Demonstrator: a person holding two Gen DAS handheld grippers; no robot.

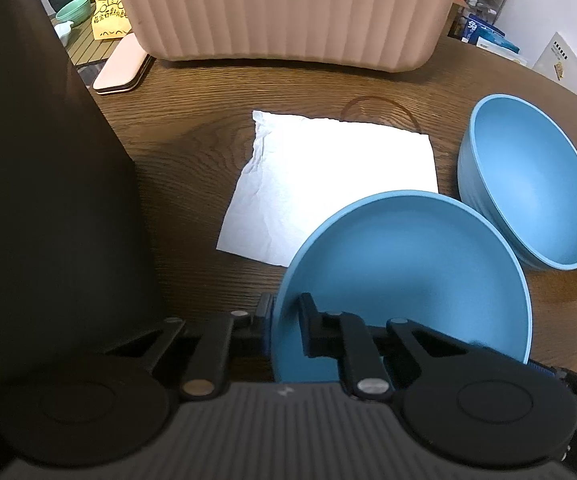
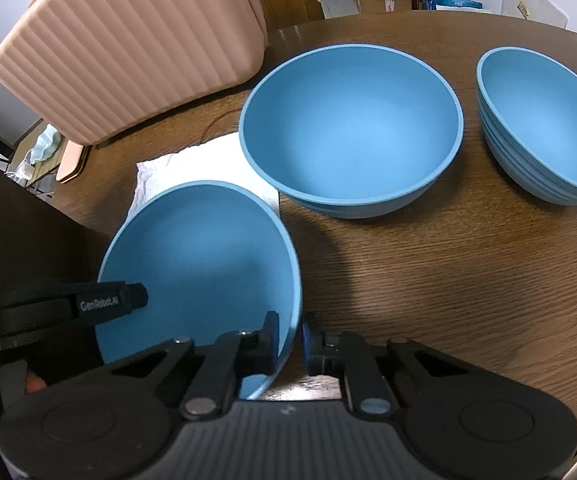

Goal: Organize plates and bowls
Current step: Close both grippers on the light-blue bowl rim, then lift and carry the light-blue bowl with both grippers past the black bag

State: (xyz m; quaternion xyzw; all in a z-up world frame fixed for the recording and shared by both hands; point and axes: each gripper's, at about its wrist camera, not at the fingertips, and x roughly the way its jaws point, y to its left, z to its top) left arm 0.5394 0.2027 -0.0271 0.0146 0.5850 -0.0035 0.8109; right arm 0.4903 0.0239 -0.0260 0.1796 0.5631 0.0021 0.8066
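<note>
Left tongs (image 1: 286,320) and right tongs (image 2: 290,338) both clamp opposite rims of a tilted matte blue bowl (image 2: 208,256) above the wooden bench (image 2: 448,280)

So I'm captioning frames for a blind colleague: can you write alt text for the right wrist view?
The right claw pinches the rim of a tilted blue bowl that the left claw also grips. Beyond, two more blue bowls stand on the wooden table beside a ribbed pink case.
</note>
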